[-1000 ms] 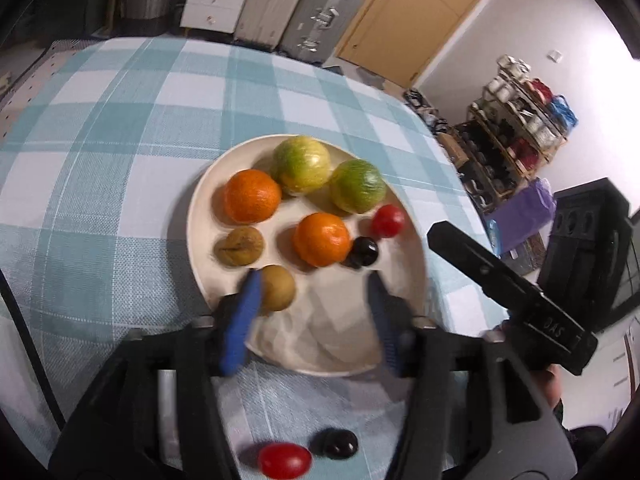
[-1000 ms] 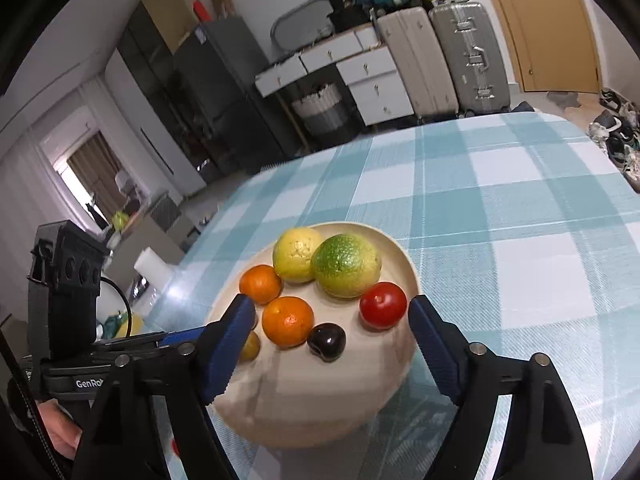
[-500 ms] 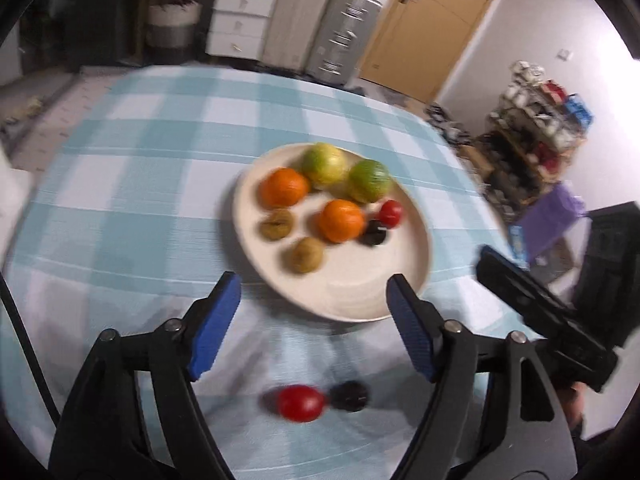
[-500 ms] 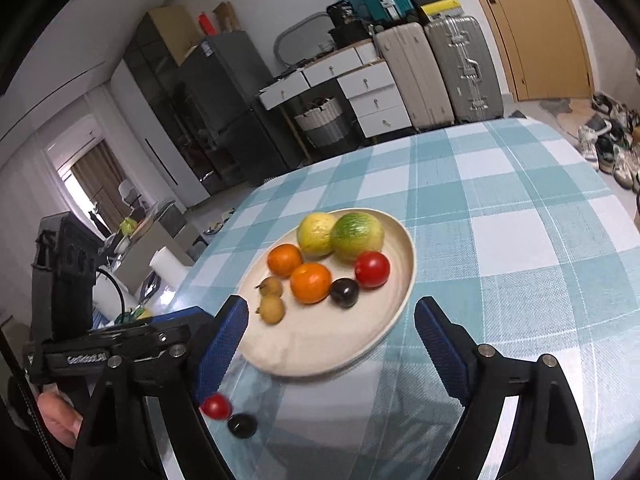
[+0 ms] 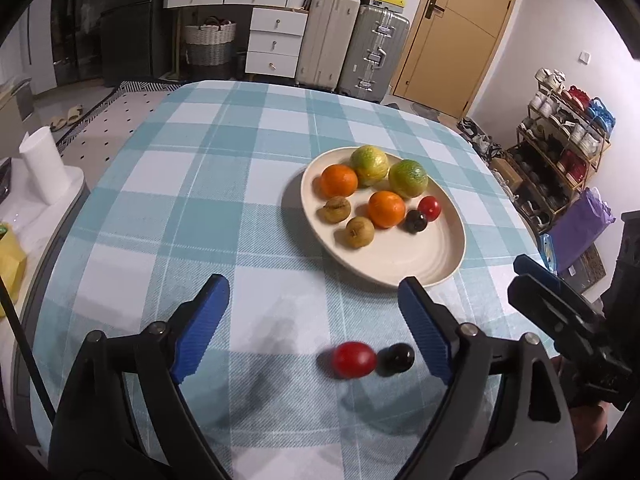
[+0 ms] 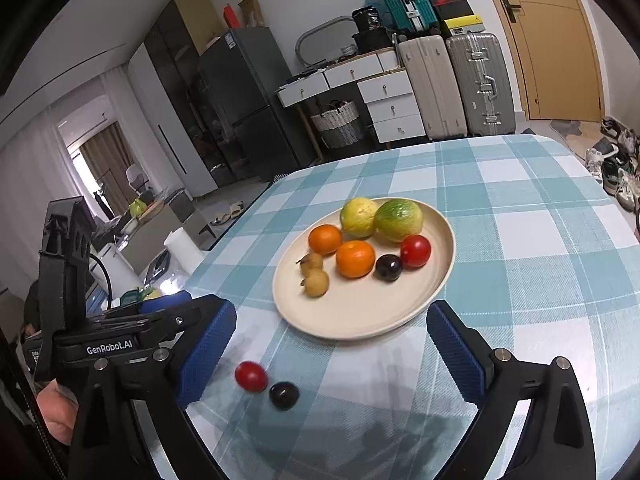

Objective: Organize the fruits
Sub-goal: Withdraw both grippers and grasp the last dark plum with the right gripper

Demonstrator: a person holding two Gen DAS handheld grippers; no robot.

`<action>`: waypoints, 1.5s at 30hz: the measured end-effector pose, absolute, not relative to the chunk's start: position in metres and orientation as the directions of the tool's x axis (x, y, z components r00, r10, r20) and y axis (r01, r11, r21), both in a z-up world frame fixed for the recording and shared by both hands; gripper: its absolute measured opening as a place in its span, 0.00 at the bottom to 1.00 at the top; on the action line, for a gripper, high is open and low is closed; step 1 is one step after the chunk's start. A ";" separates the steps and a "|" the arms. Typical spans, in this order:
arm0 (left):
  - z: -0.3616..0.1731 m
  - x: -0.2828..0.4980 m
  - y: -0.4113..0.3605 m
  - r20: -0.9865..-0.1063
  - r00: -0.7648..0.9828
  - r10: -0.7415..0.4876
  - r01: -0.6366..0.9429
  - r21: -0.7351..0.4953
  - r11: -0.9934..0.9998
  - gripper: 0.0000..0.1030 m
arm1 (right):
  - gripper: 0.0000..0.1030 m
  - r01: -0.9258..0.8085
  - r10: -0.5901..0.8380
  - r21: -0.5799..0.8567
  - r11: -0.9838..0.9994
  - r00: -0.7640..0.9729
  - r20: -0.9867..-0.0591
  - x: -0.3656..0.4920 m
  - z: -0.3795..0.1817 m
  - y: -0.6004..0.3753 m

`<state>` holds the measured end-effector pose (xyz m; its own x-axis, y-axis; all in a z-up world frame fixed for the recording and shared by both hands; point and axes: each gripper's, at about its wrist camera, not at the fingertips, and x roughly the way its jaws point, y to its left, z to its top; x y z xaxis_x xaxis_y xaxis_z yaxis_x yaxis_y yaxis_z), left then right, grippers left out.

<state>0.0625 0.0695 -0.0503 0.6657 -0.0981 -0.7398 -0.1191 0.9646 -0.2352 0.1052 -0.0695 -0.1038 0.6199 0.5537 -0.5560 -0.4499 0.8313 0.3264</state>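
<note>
Both tools are hanging empty above the checked bench (image 5: pixel 192 208), the left tool (image 5: pixel 314 320) and the right tool (image 6: pixel 332 344) each with jaws spread wide. A red cherry tomato (image 5: pixel 354 359) and a dark grape (image 5: pixel 397 358) are lying side by side on the cloth, near the cream plate (image 5: pixel 440 256) holding oranges, green citrus and small fruits.

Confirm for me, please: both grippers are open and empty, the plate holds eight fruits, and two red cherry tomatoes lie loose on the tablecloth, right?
Not quite. Only one loose fruit is a red cherry tomato; the other beside it is a dark grape-like fruit, as the left wrist view shows. The left gripper and right gripper are open and empty, and the plate holds eight fruits.
</note>
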 end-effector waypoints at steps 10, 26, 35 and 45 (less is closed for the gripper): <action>-0.052 0.040 0.074 -0.718 0.689 -0.095 -0.121 -0.243 0.962 0.99 | 0.97 -0.466 0.542 0.291 0.835 0.610 -0.578 0.084 -0.111 -0.062; -0.085 0.024 0.080 -0.756 0.642 -0.126 -0.112 -0.255 0.960 0.99 | 0.97 -0.490 0.544 0.290 0.822 0.528 -0.652 0.074 -0.146 -0.044; -0.092 0.024 0.099 -0.765 0.631 -0.125 -0.155 -0.282 0.947 0.99 | 0.97 -0.520 0.535 0.268 0.811 0.473 -0.700 0.079 -0.159 -0.016; -0.095 0.025 0.102 -0.768 0.628 -0.128 -0.160 -0.289 0.944 0.99 | 0.55 -0.533 0.521 0.260 0.805 0.424 -0.741 0.086 -0.168 -0.005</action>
<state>0.0255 0.1016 -0.0952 0.6275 -0.1284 -0.7679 -0.1603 0.9439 -0.2888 0.0864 -0.0051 -0.1677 0.4243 0.5208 -0.7407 -0.5333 0.8048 0.2604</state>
